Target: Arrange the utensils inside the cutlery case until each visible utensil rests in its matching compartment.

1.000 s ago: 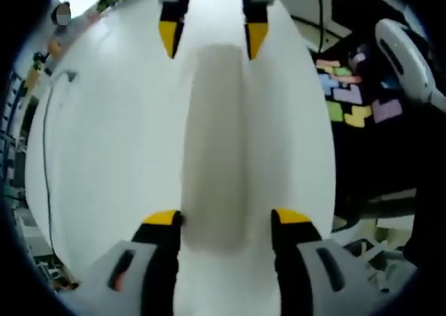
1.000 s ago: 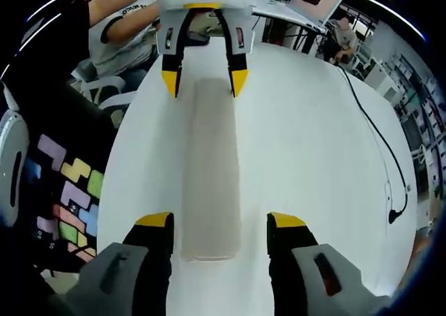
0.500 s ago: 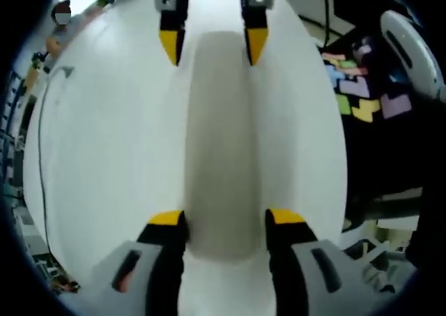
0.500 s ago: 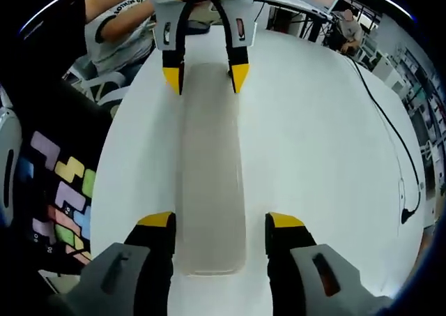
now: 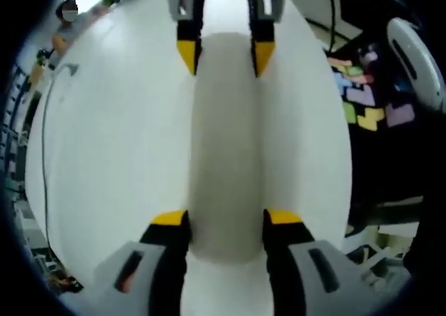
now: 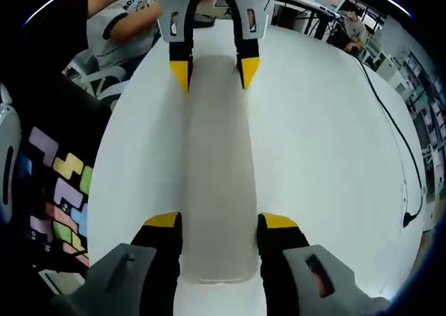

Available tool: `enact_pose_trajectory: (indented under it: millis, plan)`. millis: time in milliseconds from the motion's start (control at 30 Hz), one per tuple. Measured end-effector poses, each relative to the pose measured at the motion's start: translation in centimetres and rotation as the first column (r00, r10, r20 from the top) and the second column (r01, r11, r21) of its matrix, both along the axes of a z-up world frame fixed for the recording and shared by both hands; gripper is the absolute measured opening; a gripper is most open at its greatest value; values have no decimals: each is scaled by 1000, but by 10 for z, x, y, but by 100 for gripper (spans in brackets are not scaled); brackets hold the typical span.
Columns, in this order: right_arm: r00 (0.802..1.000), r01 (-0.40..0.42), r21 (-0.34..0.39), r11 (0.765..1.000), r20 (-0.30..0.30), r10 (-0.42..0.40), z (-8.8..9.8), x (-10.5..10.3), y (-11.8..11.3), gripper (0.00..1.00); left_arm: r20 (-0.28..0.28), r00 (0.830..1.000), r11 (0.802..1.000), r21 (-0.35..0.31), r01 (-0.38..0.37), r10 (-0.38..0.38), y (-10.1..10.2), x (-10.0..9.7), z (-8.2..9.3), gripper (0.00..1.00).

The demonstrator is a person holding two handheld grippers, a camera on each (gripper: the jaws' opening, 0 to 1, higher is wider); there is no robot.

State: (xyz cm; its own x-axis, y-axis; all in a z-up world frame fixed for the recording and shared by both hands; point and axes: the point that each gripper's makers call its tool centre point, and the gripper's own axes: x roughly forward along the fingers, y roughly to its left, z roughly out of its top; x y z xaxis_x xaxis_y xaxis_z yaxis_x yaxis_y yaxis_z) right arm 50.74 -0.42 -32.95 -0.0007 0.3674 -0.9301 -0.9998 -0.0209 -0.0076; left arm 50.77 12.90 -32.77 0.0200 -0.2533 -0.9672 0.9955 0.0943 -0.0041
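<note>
- You are at the opening step: each end of the long, pale cutlery case [image 5: 226, 141] sits between one pair of jaws, and it lies flat on the white counter [image 5: 111, 141].
- Your left hand-held gripper [image 5: 223, 222] straddles its near end, yellow tips pressed against the case's sides, so it appears to be grasping the case.
- Your right hand-held gripper [image 6: 219, 225] looks clenched on the opposite end in the same way.
- Count: one case, two grippers, no utensils in sight; the case looks shut, though blur hides any seam.
- Next, I judge you must open the lid, holding one end steady so the case does not slide.
</note>
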Motion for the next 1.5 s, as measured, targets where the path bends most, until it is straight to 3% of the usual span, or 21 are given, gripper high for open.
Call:
enact_pose_trajectory:
  millis: [333,700,900,1200,1500]
  plan:
    - [1000,12,24,1000,6,-12,1,1,2,43,2,1000,1000,7,-11,10,-1,1,0,44]
    - [1000,5,132,991,16,-7,3,2,4,43,14,1000,999,-53,4,-3,-2,0,1,43]
    - [999,1,142,990,31,-5,10,5,-2,42,22,1000,997,-71,0,2,-9,3,11,44]
    - [992,22,170,985,121,-43,45,25,-22,42,98,995,996,-84,31,-22,-30,27,36,44]
    - [985,58,180,982,152,-86,56,49,-50,43,134,989,991,-102,81,-67,-60,59,51,44]
